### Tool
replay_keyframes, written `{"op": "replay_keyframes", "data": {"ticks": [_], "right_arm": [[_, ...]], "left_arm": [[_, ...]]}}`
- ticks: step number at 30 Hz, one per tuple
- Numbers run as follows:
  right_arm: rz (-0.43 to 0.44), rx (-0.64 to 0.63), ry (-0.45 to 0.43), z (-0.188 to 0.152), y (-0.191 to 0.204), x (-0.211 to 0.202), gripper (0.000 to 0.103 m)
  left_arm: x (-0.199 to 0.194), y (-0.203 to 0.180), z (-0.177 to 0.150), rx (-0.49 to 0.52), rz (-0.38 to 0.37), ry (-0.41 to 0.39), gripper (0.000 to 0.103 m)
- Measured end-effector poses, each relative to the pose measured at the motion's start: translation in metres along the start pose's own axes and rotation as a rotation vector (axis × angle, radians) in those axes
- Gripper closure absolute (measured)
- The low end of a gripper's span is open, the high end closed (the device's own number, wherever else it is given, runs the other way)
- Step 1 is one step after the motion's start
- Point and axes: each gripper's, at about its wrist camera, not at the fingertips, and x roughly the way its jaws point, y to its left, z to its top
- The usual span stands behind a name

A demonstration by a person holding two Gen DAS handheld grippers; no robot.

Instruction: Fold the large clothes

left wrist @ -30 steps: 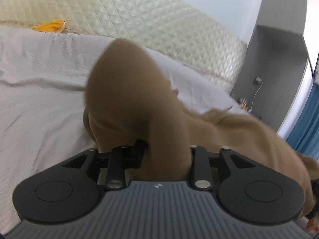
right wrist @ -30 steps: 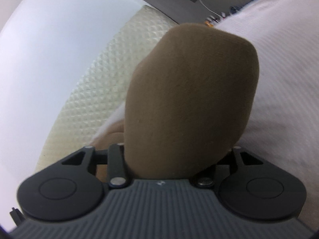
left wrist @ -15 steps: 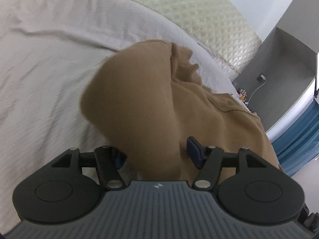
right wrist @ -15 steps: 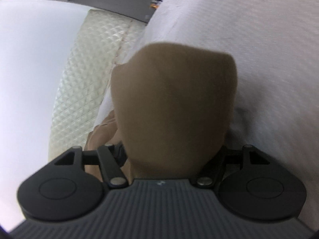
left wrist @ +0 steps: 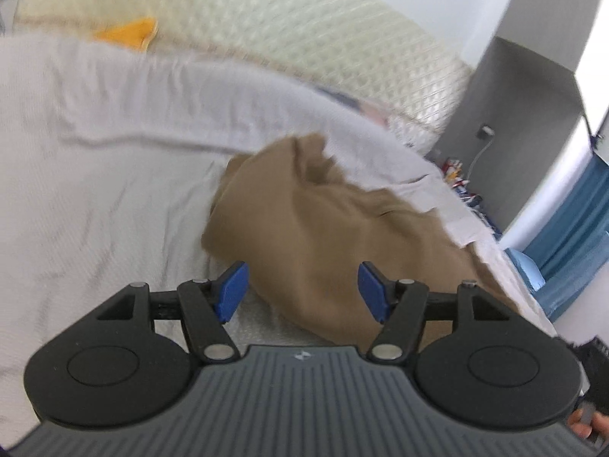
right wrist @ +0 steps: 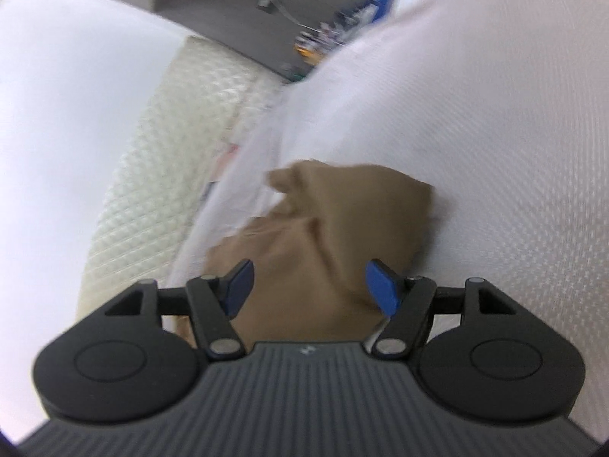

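A brown garment point(left wrist: 323, 221) lies bunched on the white bed sheet point(left wrist: 95, 190). In the left wrist view my left gripper point(left wrist: 303, 285) hangs above its near end, open, blue pads point(left wrist: 232, 289) bare and clear of the cloth. In the right wrist view the same brown garment point(right wrist: 342, 209) lies rumpled on the sheet point(right wrist: 495, 152). My right gripper point(right wrist: 310, 285) is also open over it, with neither pad point(right wrist: 382, 289) pressing on the fabric. Both views are blurred by motion.
A cream quilted headboard point(left wrist: 304, 38) runs along the far side of the bed, with an orange item point(left wrist: 127, 34) against it. A grey cabinet point(left wrist: 514, 114) with small items and a cable stands at the right, with a blue curtain point(left wrist: 571, 236) beyond.
Both grippers were shut on the brown garment, then opened and let it go. Both have since lifted and pulled back, and the garment has dropped onto the sheet.
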Motion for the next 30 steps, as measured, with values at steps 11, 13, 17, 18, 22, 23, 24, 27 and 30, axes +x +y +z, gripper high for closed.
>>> {"op": "replay_keyframes", "data": {"ticks": [11,13,17,18,22,23,24,27,30], "right_arm": [[0.119,-0.335,-0.022,-0.024,0.117,-0.115,0.034],[0.129,-0.386,-0.026,-0.033,0.130,-0.135,0.034],[0.147,-0.478,-0.030,-0.047,0.152,-0.170,0.034],[0.153,-0.509,-0.035,-0.052,0.156,-0.179,0.034],[0.146,-0.646,-0.094,-0.074,0.170,-0.220,0.034],[0.144,-0.679,-0.107,-0.079,0.173,-0.230,0.033],[0.137,-0.718,-0.127,-0.086,0.177,-0.241,0.033],[0.122,-0.819,-0.191,-0.106,0.184,-0.271,0.030],[0.118,-0.882,-0.225,-0.123,0.186,-0.291,0.025]], "left_arm": [[-0.163,-0.048,0.017,0.169,-0.051,-0.100,0.034],[-0.189,-0.051,0.014,0.178,-0.052,-0.111,0.034],[-0.237,-0.058,0.005,0.211,-0.055,-0.138,0.034],[-0.249,-0.060,0.002,0.223,-0.056,-0.146,0.034],[-0.289,-0.063,-0.012,0.264,-0.057,-0.158,0.032],[-0.298,-0.064,-0.017,0.274,-0.055,-0.160,0.029],[-0.308,-0.065,-0.023,0.288,-0.056,-0.167,0.025],[-0.329,-0.066,-0.036,0.323,-0.060,-0.188,0.017],[-0.348,-0.063,-0.048,0.337,-0.065,-0.196,0.011]]}}
